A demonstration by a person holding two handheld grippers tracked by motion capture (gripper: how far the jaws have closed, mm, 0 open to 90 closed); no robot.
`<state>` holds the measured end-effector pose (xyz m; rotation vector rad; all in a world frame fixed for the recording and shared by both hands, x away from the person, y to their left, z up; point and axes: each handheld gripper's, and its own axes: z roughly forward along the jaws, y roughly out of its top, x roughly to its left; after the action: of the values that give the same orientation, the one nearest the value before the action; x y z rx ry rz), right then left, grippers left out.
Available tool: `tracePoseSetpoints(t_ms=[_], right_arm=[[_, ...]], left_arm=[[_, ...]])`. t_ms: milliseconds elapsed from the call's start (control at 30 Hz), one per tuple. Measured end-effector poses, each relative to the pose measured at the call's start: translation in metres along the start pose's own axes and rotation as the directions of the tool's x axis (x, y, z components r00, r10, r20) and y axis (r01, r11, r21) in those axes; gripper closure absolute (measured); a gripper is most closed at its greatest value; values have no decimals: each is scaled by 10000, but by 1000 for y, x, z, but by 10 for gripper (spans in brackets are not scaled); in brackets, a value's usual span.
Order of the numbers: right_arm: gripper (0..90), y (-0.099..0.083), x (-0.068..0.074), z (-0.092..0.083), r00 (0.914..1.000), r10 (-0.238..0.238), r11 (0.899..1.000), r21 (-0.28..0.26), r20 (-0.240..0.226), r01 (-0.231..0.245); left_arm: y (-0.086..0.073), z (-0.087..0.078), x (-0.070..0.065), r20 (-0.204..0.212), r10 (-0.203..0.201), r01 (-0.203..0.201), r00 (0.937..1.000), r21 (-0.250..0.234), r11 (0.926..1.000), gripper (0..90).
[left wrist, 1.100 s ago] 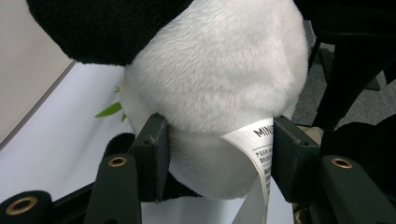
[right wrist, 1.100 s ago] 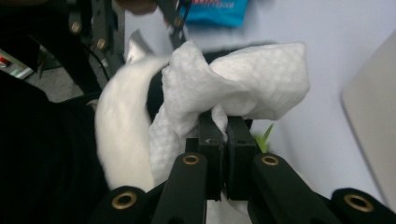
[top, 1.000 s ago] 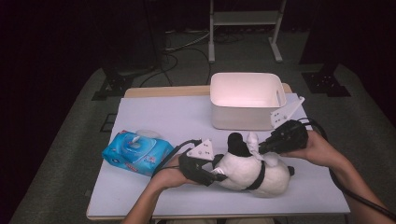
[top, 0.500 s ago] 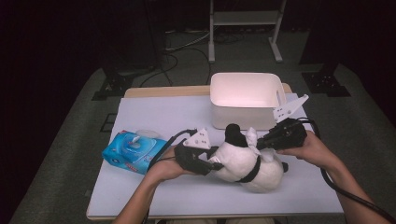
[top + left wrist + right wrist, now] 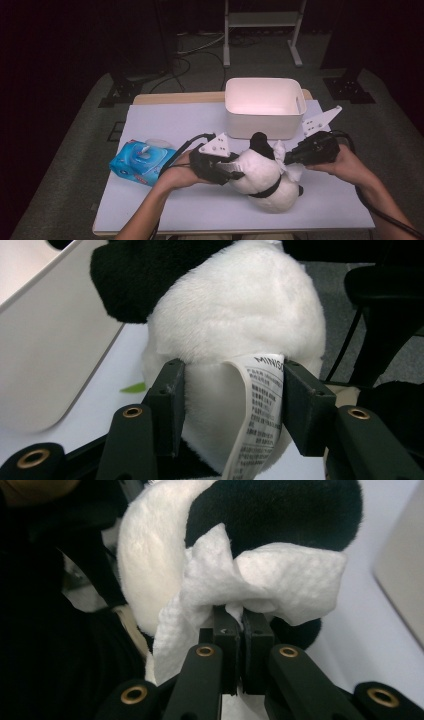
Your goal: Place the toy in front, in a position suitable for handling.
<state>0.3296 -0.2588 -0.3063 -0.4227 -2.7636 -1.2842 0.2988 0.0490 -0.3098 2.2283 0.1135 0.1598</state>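
**Mid-table: panda toy held, wipe on it**

On the table in the high view: left gripper (image 5: 231, 171) clamps the plush panda (image 5: 262, 177) from the left, right gripper (image 5: 286, 158) brings a white wipe (image 5: 292, 169) to its top. Panda sits just in front of the white bin (image 5: 263, 107); bin looks empty. Blue wipes pack (image 5: 141, 161) at left, flap open.

Left gripper view: jaws approx half-closed, pads pressed into the panda's white fur (image 5: 235, 315), care label (image 5: 257, 405) between them.

Right gripper view: jaws shut tight on the wipe (image 5: 260, 575), bunched against the black fur (image 5: 280, 510).

Step, imo: wiping the toy. Next: keep the left grip firm, rub w/ light strokes so the wipe doesn't slip.
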Motion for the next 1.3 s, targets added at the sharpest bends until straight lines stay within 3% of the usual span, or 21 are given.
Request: tracePoseSetpoints(t_ms=[133,267,533,700,900,1100,1300], right_arm=[[868,14,5,-9,9986,-412,9978,533,317,395],[868,33,11,-14,9964,-807,9957,477,240,795],[868,60,19,4,9900,-1410,9820,1279,97,1387],[872,43,13,2,9937,-1074,9843,1438,313,1018],[873,14,10,-22,9971,-535,9953,834,549,488],[873,-5,15,-36,9970,-309,9975,650,705,264],[873,-11,19,-41,9964,-311,9982,541,793,269]], left_arm=[[7,8,-4,79,166,-168,9998,145,9998,479],[11,13,-4,104,137,-136,9999,-61,9999,480],[19,19,-5,69,283,-283,9996,-73,9996,473],[17,19,-4,91,-43,47,9999,-402,9992,426],[-1,18,-2,150,-606,612,9980,-417,9973,383],[-16,38,-3,564,-1019,1037,9932,-296,9942,380],[-19,59,0,1046,-1254,1319,9866,-583,9895,365]])
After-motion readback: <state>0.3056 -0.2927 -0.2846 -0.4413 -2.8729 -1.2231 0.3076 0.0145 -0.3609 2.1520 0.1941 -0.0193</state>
